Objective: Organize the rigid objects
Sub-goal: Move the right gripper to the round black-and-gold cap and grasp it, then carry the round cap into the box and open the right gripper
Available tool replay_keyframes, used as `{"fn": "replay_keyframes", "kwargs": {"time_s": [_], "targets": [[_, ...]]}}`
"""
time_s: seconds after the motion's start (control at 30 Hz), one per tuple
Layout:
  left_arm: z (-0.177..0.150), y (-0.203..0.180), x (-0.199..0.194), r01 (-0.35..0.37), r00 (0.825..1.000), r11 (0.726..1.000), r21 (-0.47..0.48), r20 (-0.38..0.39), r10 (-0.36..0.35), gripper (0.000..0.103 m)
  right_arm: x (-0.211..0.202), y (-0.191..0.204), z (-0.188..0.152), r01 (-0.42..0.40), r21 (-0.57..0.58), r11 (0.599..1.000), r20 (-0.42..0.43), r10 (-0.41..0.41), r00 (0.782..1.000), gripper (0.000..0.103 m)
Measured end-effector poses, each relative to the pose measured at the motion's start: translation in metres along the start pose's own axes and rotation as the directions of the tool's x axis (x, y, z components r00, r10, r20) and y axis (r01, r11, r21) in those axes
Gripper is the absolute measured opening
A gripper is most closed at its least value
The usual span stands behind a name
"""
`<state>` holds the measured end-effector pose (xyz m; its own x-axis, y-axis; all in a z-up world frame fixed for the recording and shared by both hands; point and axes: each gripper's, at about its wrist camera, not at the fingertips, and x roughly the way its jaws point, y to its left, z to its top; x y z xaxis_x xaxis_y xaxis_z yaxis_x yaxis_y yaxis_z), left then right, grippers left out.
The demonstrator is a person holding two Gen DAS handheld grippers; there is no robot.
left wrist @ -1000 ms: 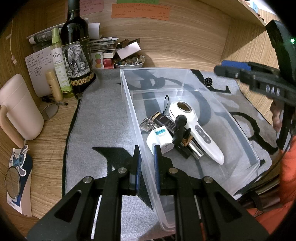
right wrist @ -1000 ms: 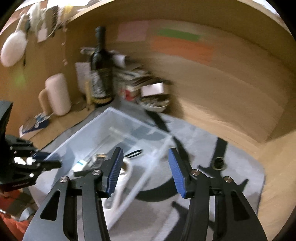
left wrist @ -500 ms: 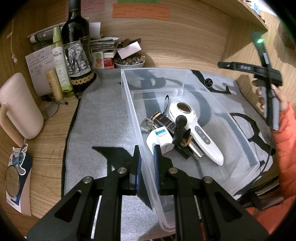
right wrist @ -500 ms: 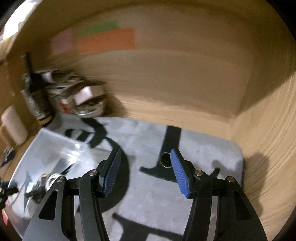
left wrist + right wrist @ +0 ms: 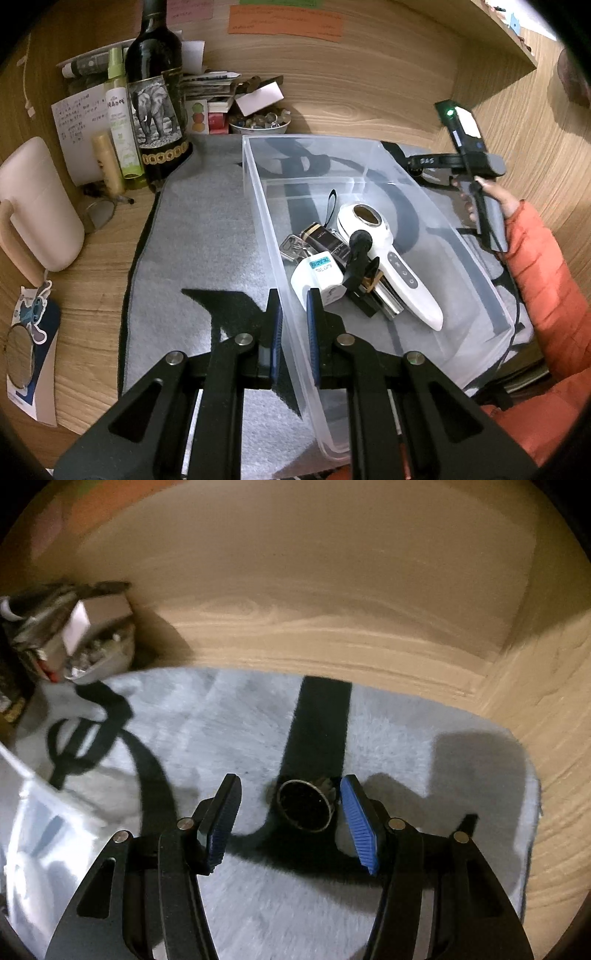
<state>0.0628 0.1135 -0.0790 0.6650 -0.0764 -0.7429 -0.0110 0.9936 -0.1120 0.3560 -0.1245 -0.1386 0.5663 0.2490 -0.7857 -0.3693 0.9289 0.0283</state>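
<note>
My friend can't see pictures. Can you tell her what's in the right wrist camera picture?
The right gripper hangs open over a small round black disc with a metal rim lying on a grey and black mat. A clear plastic bin shows at the left edge, wooden walls behind.

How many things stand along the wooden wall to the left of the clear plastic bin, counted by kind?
Dark glass wine bottle with elephant label: 1
Green spray bottle: 1
Small tan tube: 1
Pale pink jug: 1
Total: 4
</note>
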Motion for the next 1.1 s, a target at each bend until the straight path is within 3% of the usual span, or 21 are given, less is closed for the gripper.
{"fn": "replay_keyframes", "kwargs": {"time_s": [0.17, 0.4, 0.6, 0.83, 1.1], "targets": [[0.0, 0.002, 0.001, 0.008, 1.0, 1.0, 0.0, -0.003, -0.008, 0.012, 0.006, -0.003, -0.005, -0.005, -0.01, 1.0, -0.016, 0.004, 1.0, 0.031], [0.001, 0.0, 0.002, -0.001, 1.0, 1.0, 0.014, -0.007, 0.001, 0.012, -0.023, 0.006, -0.008, -0.037, -0.024, 0.999, 0.022, 0.037, 0.999, 0.031], [0.002, -0.002, 0.003, -0.007, 1.0, 1.0, 0.014, -0.01, 0.007, 0.012, -0.072, 0.02, -0.018, -0.066, -0.074, 0.995, 0.106, 0.074, 0.992, 0.031], [0.002, -0.002, 0.003, -0.007, 1.0, 1.0, 0.017, -0.009, 0.007, 0.012, -0.13, 0.042, -0.031, -0.105, -0.147, 0.984, 0.215, 0.135, 0.967, 0.031], [0.002, -0.002, 0.003, -0.008, 1.0, 1.0, 0.017, -0.01, 0.008, 0.012, -0.17, 0.089, -0.045, -0.148, -0.259, 0.954, 0.274, 0.219, 0.936, 0.031]]}}
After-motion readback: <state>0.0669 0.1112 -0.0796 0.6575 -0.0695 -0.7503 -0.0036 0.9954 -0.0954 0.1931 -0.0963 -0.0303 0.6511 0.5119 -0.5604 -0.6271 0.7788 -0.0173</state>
